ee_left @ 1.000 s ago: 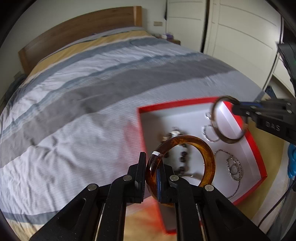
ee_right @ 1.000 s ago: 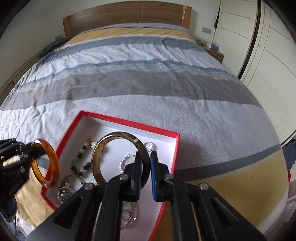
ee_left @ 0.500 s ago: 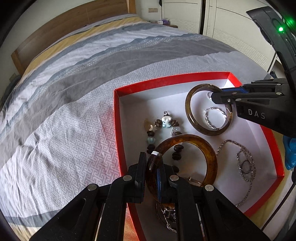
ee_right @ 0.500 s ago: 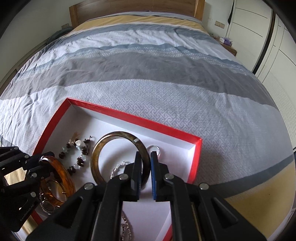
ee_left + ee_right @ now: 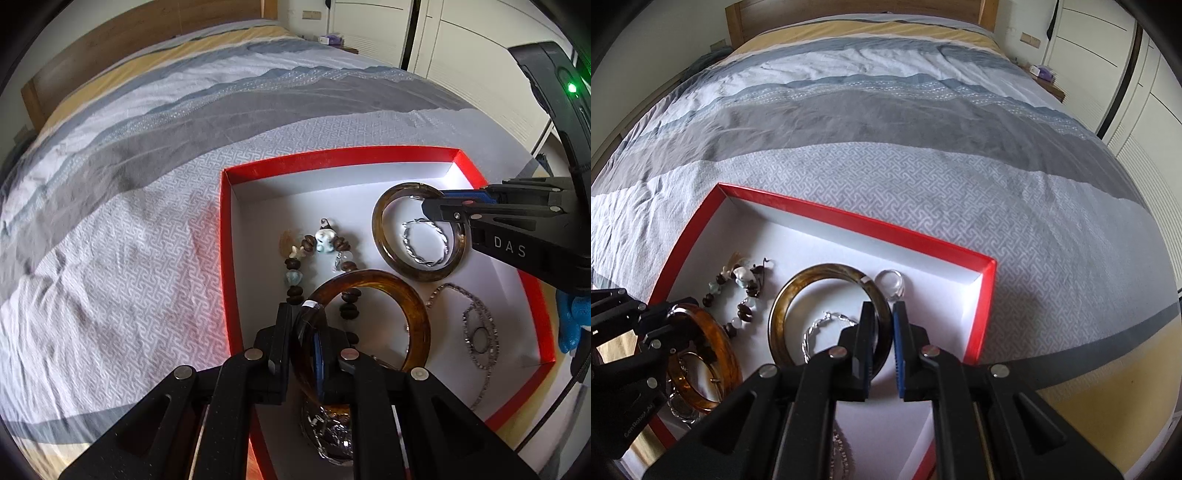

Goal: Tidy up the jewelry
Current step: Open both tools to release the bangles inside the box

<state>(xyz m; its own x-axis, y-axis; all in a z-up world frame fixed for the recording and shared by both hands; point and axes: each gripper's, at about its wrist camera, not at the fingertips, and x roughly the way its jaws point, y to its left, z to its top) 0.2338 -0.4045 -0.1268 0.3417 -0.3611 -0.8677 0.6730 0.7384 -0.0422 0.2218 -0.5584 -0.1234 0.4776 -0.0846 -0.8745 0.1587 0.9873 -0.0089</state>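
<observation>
holding bangles (image 5: 413,295) in red box (image 5: 332,158), beads (image 5: 325,240)

bed (image 5: 886,122) | striped grey-white-yellow cover | red-rimmed box (image 5: 849,221) lies on it
</observation>
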